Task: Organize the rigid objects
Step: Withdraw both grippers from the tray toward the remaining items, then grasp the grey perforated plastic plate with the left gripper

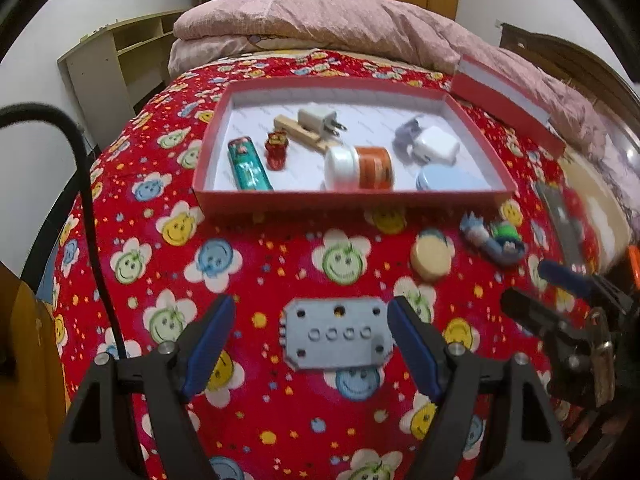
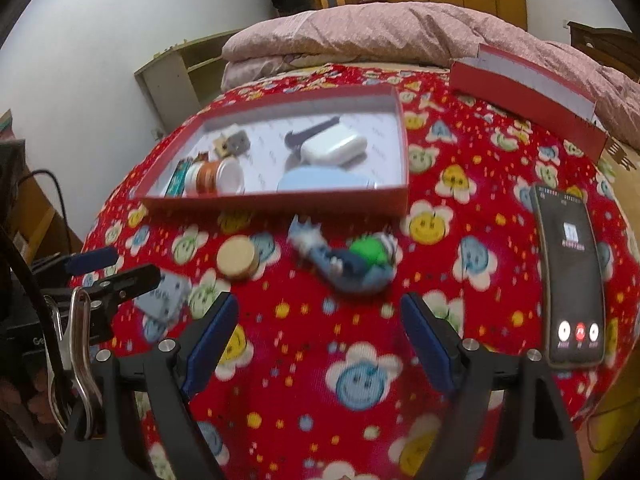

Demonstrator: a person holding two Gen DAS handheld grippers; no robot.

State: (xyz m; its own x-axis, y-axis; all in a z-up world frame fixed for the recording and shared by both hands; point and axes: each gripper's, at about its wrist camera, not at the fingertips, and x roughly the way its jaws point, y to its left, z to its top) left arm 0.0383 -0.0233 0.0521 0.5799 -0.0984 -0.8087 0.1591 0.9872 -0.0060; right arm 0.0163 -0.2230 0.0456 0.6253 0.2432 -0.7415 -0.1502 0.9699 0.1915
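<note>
Two open grippers over a red smiley-print blanket, one red box part-filled.

Left wrist view: one red box [image 1: 352, 196] holds about eight small items; three lie outside on the blanket [image 1: 260, 264]: one grey plate [image 1: 336, 338] with drilled holes, one tan disc [image 1: 431, 258], one blue-green figurine [image 1: 494, 240]. The left gripper [image 1: 311, 338] is spread wide, straddling the plate; contact unclear.
Right wrist view: the right gripper [image 2: 320, 342], wide open and empty, sits just short of the figurine [image 2: 352, 264]; one phone [image 2: 570, 276] lies right.

Bare blanket [image 2: 320, 340] ahead; figurine [image 2: 352, 264] blocks the red box [image 2: 280, 202].
</note>
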